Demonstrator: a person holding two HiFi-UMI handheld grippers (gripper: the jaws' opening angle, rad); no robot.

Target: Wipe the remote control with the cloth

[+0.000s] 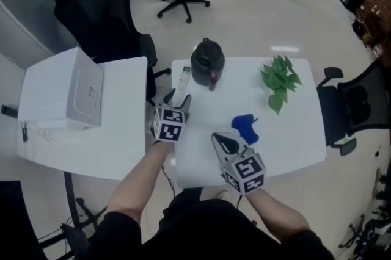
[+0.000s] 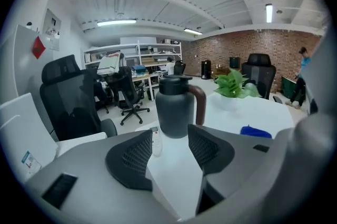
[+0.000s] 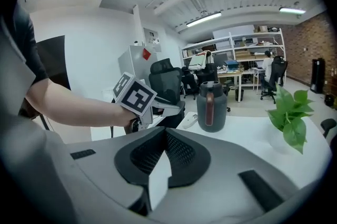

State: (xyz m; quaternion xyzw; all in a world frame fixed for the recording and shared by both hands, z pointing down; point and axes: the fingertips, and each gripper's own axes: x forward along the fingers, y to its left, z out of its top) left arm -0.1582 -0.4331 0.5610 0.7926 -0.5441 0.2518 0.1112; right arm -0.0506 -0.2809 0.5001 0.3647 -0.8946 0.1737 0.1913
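Observation:
The white remote control (image 1: pixel 185 77) lies at the table's far left corner, beside the dark kettle (image 1: pixel 208 61). My left gripper (image 1: pixel 177 99) hovers near the table's left edge, a little short of the remote. In the left gripper view my left gripper (image 2: pixel 169 146) is open with nothing between the jaws; the remote (image 2: pixel 156 141) lies ahead on the table. The blue cloth (image 1: pixel 245 126) sits crumpled mid-table, just beyond my right gripper (image 1: pixel 219 140). In the right gripper view that gripper (image 3: pixel 164 136) is shut and holds nothing.
A potted green plant (image 1: pixel 280 79) stands at the table's (image 1: pixel 293 143) far right. To the left, a white box (image 1: pixel 67 91) rests on a second white table. Black office chairs (image 1: pixel 101 14) stand behind and another at the right (image 1: pixel 360 100).

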